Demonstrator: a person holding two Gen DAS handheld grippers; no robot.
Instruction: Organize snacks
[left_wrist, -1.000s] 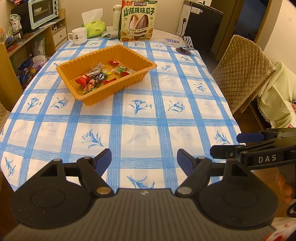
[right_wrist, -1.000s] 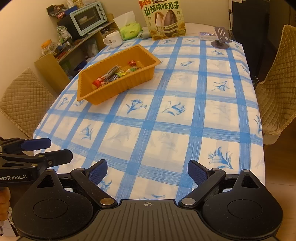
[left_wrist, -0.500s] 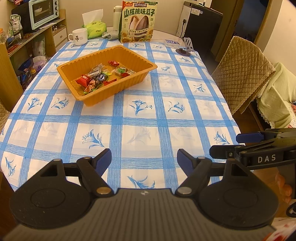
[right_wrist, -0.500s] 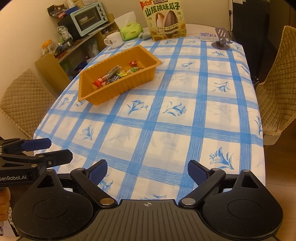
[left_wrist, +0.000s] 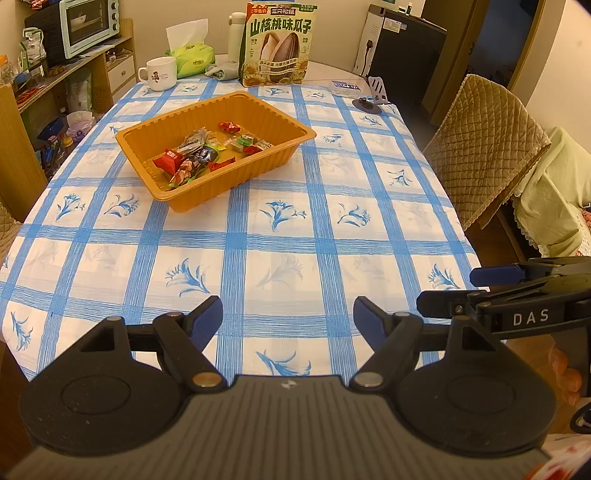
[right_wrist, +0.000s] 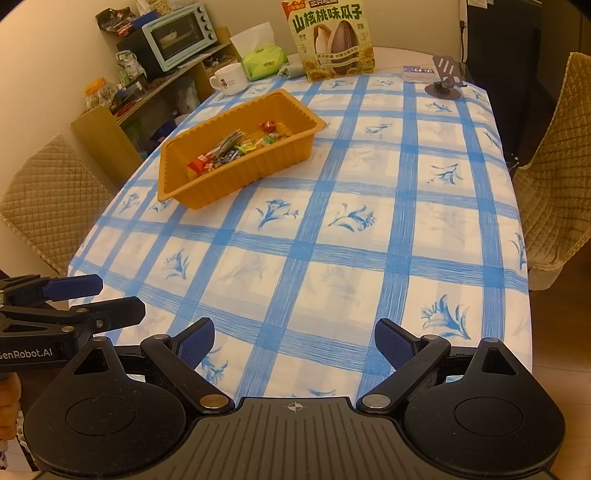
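An orange plastic tray sits on the blue-checked tablecloth at the far left and holds several wrapped snacks. A large bag of sunflower seeds stands upright at the table's far end. My left gripper is open and empty, low over the table's near edge. My right gripper is open and empty beside it. Each gripper shows side-on in the other's view: the right one in the left wrist view, the left one in the right wrist view.
A white mug, a tissue pack and a phone stand stand at the far end. Quilted chairs flank the table. A shelf with a toaster oven is on the left.
Both views sit slightly lower in frame than before; the grippers tilted up a little. Both stay open and empty.
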